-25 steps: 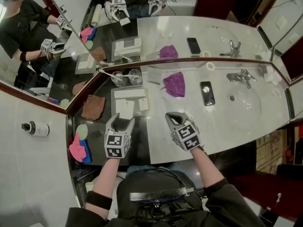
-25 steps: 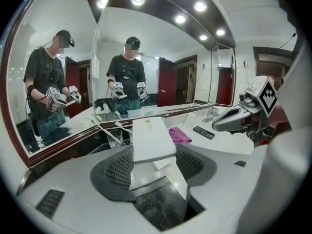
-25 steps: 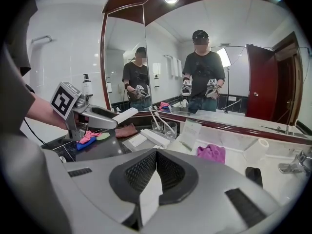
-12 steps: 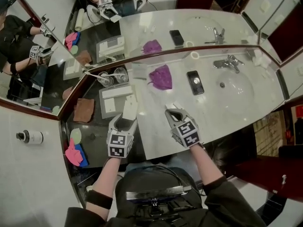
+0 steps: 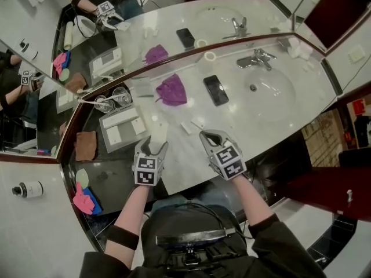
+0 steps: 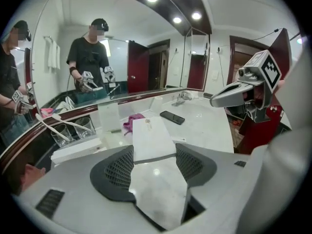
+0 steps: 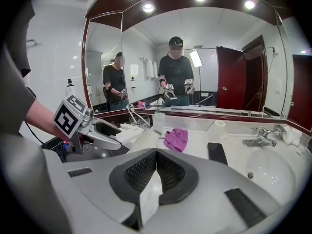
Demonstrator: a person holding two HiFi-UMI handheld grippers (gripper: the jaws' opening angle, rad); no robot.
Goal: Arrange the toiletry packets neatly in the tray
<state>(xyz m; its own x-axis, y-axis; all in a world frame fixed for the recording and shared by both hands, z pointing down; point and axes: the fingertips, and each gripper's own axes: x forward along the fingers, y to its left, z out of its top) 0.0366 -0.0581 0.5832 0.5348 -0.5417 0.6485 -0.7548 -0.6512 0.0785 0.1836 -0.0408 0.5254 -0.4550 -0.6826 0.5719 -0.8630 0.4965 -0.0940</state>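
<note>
My left gripper [image 5: 153, 146] is shut on a flat white toiletry packet [image 5: 159, 133] and holds it over the left end of the marble counter, just right of the grey tray [image 5: 124, 136]. In the left gripper view the packet [image 6: 151, 138] lies lengthwise between the pads. The tray holds a long white box [image 5: 120, 117] and two smaller packets. Two loose small packets [image 5: 186, 126] lie on the counter ahead of both grippers. My right gripper [image 5: 208, 135] hovers beside the left one, shut, with nothing in it [image 7: 156, 162].
A purple cloth [image 5: 171, 90], a black phone [image 5: 215, 90] and a small white roll [image 5: 210, 56] lie on the counter. Two glasses [image 5: 113, 100] stand behind the tray. The sink [image 5: 266, 91] with its tap [image 5: 255, 58] is at right. A brown cloth [image 5: 86, 145] lies on the dark shelf.
The left gripper has carried the white packet from over the tray to the right, above the counter's edge. The right gripper has also shifted to the right along the counter.
</note>
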